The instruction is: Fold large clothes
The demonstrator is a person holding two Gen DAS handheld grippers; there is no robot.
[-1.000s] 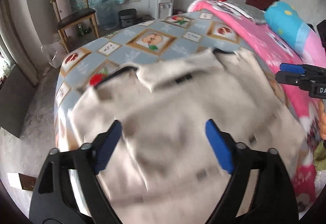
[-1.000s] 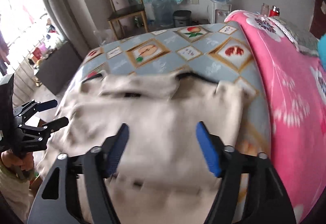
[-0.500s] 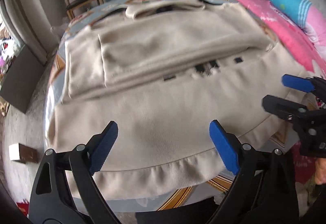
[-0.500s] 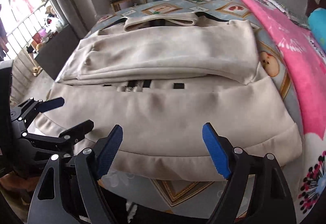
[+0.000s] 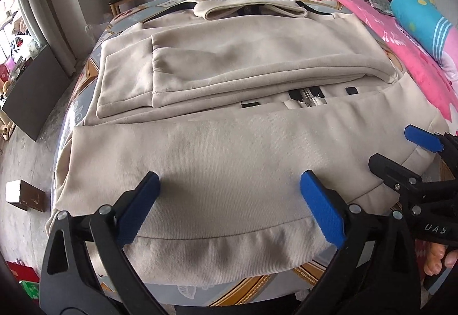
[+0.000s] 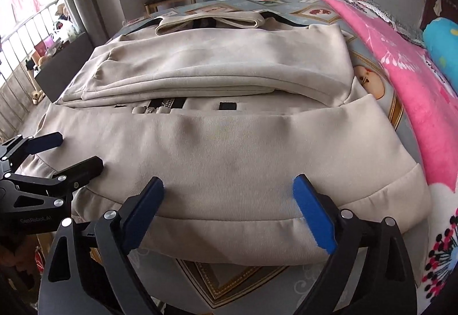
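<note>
Beige jacket [image 5: 229, 166] lies on the bed [image 6: 369, 63], sleeves folded in. Left tongs [image 5: 229, 200] and right tongs [image 6: 229, 206] gape apart, empty, above the hem. Next: grip hem, fold upward.

- Left gripper [image 6: 45, 154]: white lettering "GenRobot_AI" on its black body.
- Right gripper [image 5: 400, 151]: white letters on its black body, seen upside down, apparently "DAS".

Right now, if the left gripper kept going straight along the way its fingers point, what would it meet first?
Most likely the beige jacket. The left gripper is open over the hem band and points across the lower panel toward the folded sleeves. Nothing else lies between; its height above the cloth is unclear.
</note>
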